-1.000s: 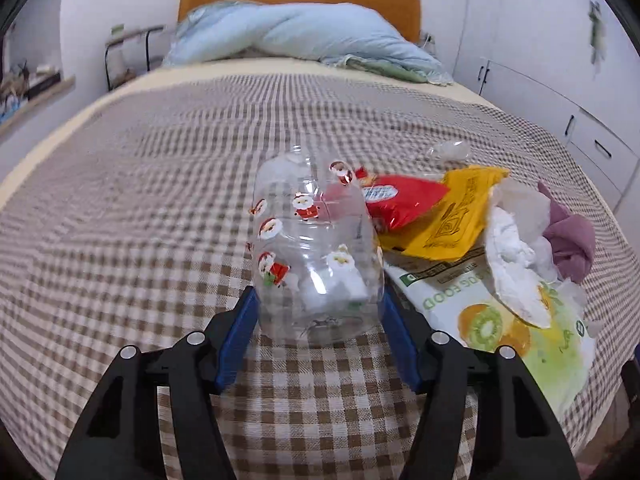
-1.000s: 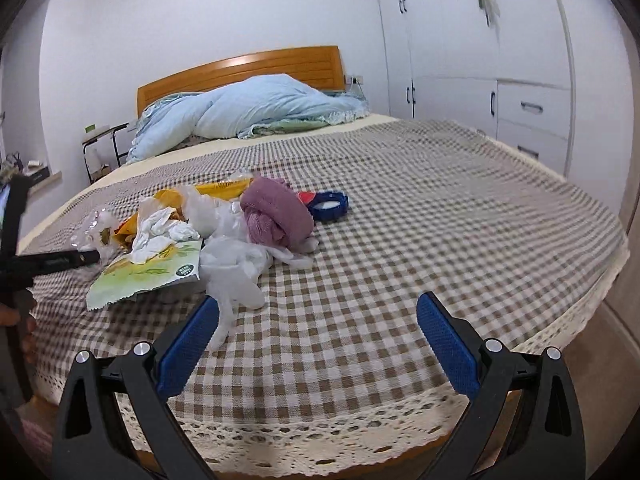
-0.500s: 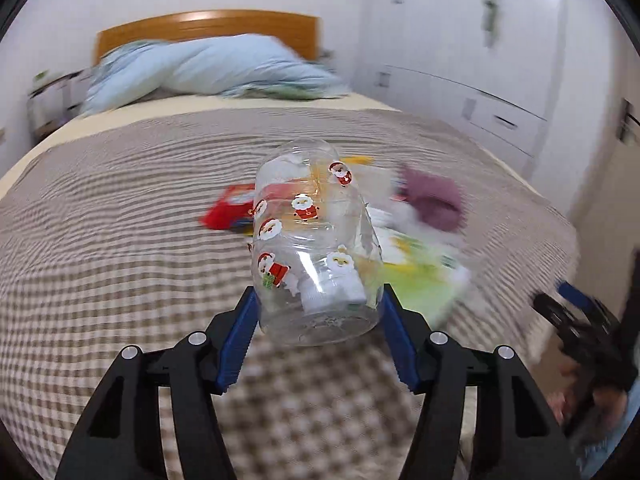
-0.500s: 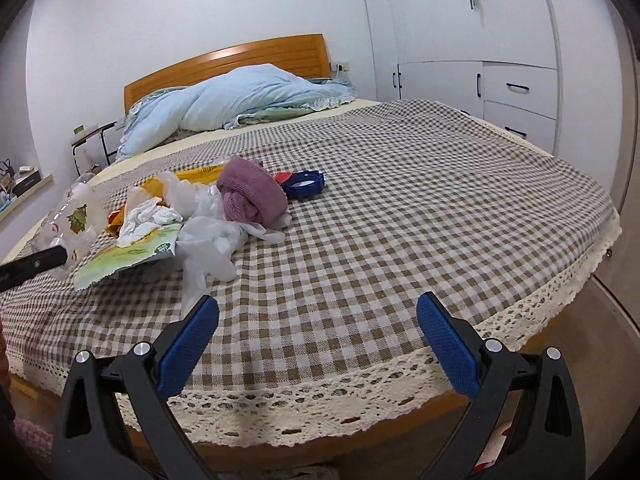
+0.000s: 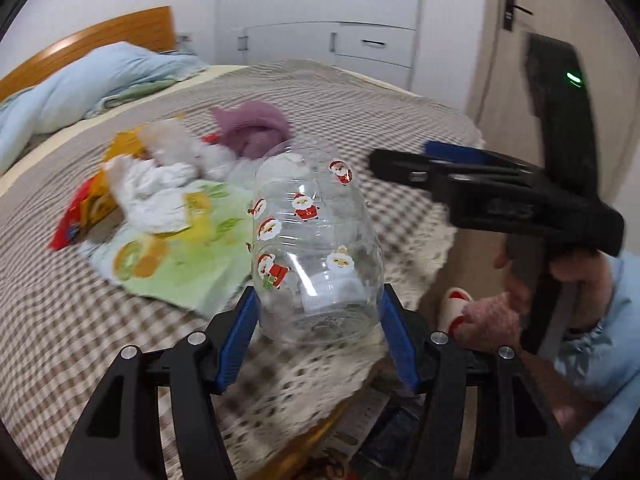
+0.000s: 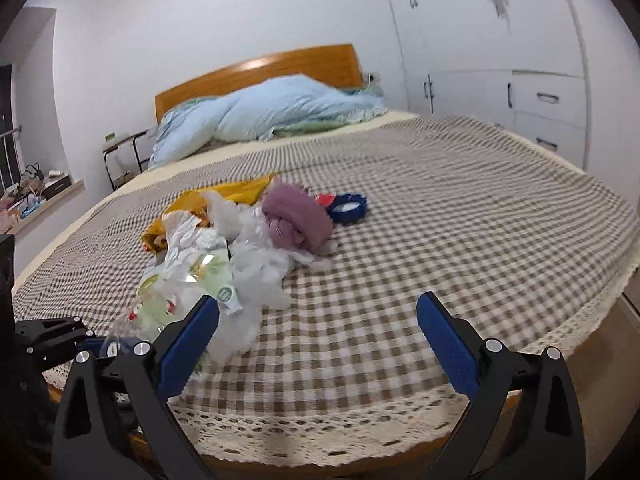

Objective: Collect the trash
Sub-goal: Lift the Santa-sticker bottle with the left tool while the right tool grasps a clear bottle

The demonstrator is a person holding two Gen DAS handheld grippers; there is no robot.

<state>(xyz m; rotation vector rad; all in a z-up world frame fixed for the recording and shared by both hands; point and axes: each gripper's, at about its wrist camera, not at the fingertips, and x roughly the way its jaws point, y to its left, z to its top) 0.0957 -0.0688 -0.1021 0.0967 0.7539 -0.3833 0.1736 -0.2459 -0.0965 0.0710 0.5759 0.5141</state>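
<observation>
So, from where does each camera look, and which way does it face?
Left wrist: on the left gripper, facing the bed's foot corner; its pads clamp a clear Santa jar; the right gripper and a hand show.
Right wrist: on the open right gripper, facing the headboard.
Shared: trash pile, purple cloth.

Clear glossy plastic jar (image 5: 316, 240), woven checked cloth bedspread (image 6: 440, 208) with lace edging, varnished wooden headboard (image 6: 256, 76)

Both wrist views look down from the bed's (image 6: 440, 208) foot, sharing the litter pile (image 5: 160, 184).
</observation>
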